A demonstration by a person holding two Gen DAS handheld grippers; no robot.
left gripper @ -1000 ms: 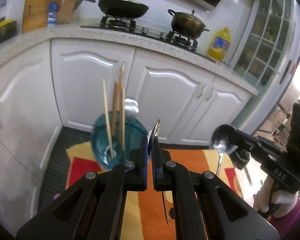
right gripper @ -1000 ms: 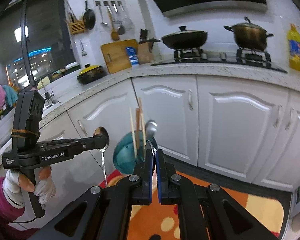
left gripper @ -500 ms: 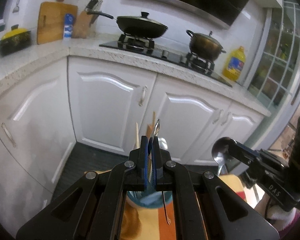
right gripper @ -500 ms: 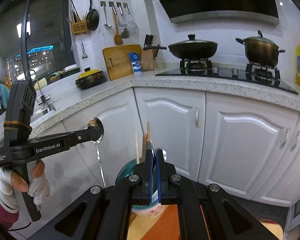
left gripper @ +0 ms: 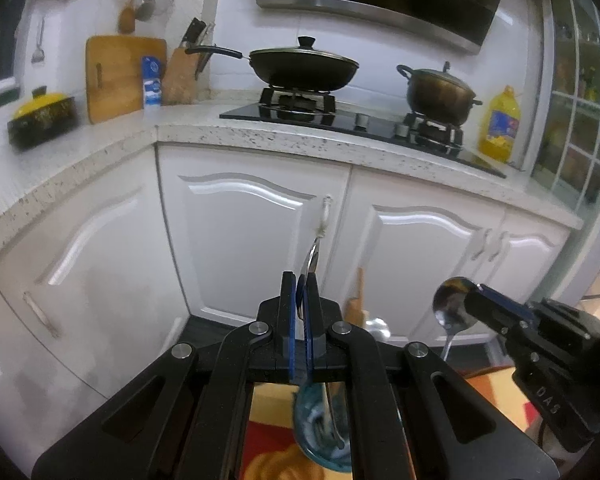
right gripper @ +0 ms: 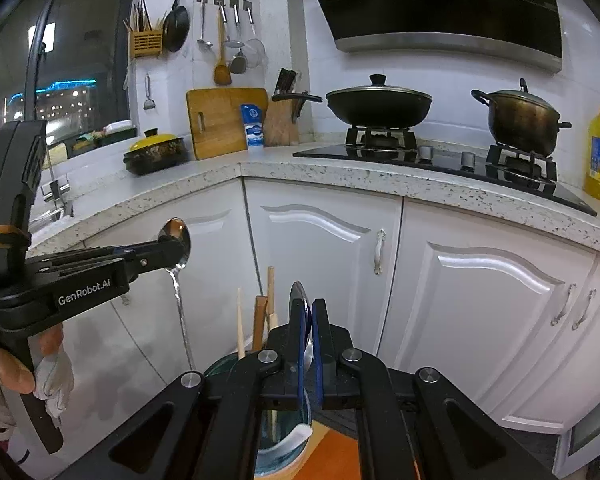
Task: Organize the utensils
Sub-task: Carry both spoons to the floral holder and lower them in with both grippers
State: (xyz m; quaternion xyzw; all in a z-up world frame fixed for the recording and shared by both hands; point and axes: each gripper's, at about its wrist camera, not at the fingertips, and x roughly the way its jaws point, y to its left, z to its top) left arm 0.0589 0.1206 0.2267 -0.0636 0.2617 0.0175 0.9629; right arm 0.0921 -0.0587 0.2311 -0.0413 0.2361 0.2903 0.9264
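Left wrist view: left gripper [left gripper: 300, 300] is clamped on a spoon [left gripper: 311, 258], bowl end up, handle hanging near-vertical toward the teal holder [left gripper: 320, 436] directly below, close under the jaws. Right gripper [right gripper: 309, 320] also pinches a spoon [right gripper: 299, 296] edge-on (bowl up, handle dropping behind the fingers), w/ the same holder just beneath and slightly left. Chopsticks [right gripper: 256, 320] stand upright in it, on its left side. Both spoons' long axes already line up w/ the holder's mouth; left looks marginally nearer, so prob. a straight drop down.
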